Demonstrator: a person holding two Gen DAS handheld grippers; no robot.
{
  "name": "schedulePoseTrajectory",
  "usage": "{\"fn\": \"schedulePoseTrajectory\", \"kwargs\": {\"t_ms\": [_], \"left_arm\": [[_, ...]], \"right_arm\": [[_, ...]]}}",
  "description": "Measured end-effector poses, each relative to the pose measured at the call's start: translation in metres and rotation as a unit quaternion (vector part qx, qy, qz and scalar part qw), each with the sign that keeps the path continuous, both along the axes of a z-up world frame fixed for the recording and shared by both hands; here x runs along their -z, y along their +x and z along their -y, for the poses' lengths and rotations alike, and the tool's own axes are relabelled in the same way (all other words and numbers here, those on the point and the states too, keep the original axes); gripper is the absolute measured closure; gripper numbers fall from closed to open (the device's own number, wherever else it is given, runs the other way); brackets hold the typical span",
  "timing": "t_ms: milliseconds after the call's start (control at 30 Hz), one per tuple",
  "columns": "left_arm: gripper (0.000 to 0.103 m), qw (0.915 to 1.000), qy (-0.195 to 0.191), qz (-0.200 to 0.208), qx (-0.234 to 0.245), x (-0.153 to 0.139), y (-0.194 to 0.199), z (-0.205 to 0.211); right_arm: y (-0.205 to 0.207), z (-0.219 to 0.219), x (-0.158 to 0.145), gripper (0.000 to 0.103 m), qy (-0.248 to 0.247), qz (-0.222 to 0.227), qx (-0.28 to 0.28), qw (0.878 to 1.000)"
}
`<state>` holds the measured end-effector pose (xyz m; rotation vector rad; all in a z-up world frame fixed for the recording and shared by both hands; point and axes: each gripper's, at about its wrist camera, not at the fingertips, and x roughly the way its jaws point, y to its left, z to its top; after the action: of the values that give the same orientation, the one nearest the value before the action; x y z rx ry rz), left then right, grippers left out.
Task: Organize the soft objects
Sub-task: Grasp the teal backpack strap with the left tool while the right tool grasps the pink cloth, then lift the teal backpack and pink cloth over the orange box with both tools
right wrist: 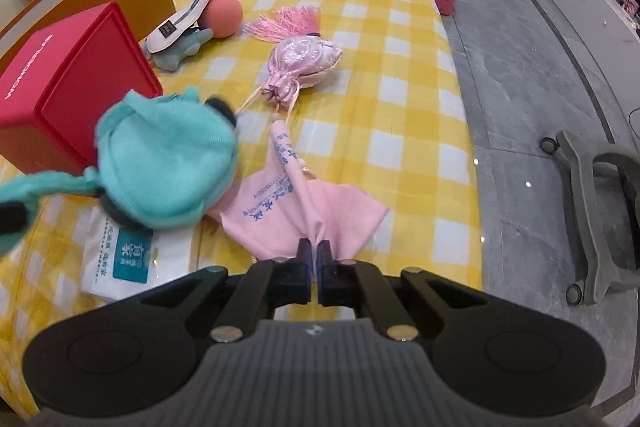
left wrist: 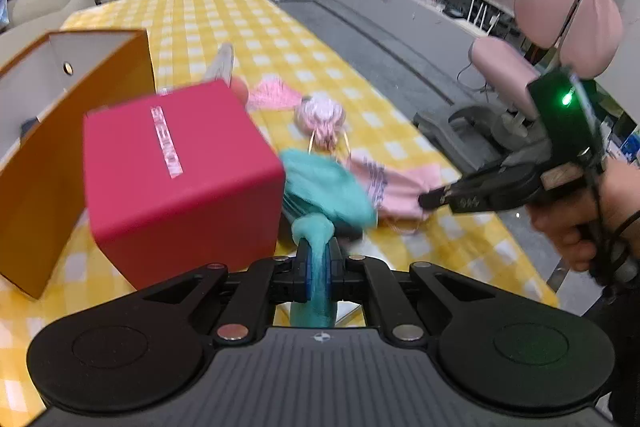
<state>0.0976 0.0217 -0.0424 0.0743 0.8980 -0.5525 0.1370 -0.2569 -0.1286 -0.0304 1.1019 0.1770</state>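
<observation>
My left gripper is shut on the strap of a teal knit soft toy, lifted just above the table; the toy also shows in the right wrist view. My right gripper is shut on a pink printed cloth, which lies on the yellow checked tablecloth; the cloth also shows in the left wrist view. A pink satin pouch with a tassel, a peach ball and a small grey-blue plush lie farther back.
A red box and an open orange box stand at the left. A white packet lies under the teal toy. A pink office chair stands off the table's right edge.
</observation>
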Motion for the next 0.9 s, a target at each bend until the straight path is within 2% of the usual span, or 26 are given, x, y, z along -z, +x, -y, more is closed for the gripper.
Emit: {"fn": "schedulePoseTrajectory", "kwargs": {"t_ms": [200,367,467,533,633,733,767,800,867,900], "left_arm": [[0.097,0.9999,0.007,0.013,0.005,-0.019,-0.008,0.001],[0.096,0.9998,0.016,-0.005,0.006,-0.024,-0.027,-0.012],[0.096,0.9990,0.042,-0.015,0.000,-0.018,-0.039,-0.027],[0.096,0.9972,0.068,-0.027,-0.017,-0.007,-0.042,-0.040],[0.095,0.9948,0.082,-0.042,-0.045,0.003,-0.039,-0.052],[0.074,0.9925,0.102,-0.055,-0.038,0.012,-0.036,-0.050],[0.062,0.9924,0.109,-0.047,-0.032,0.015,-0.038,-0.046],[0.045,0.9920,0.118,-0.037,-0.027,0.017,-0.039,-0.041],[0.026,0.9900,0.139,-0.018,-0.016,0.021,-0.041,-0.032],[0.025,0.9893,0.145,-0.007,-0.010,0.022,-0.042,-0.028]], "right_arm": [[-0.014,0.001,-0.012,0.103,0.014,0.007,-0.008,1.000],[-0.029,0.002,-0.020,0.103,0.027,0.004,-0.024,0.999],[-0.038,0.005,-0.023,0.103,0.036,0.000,-0.029,0.999],[-0.043,0.005,-0.022,0.103,0.038,-0.004,-0.032,0.999],[-0.049,0.001,-0.021,0.103,0.037,-0.011,-0.043,0.998],[-0.052,-0.006,-0.015,0.103,0.030,-0.025,-0.059,0.997],[-0.052,-0.008,-0.011,0.103,0.027,-0.032,-0.065,0.997],[-0.052,-0.011,-0.007,0.103,0.022,-0.037,-0.068,0.997],[-0.052,-0.013,-0.002,0.103,0.016,-0.043,-0.072,0.996],[-0.051,-0.012,-0.001,0.103,0.016,-0.044,-0.072,0.996]]}}
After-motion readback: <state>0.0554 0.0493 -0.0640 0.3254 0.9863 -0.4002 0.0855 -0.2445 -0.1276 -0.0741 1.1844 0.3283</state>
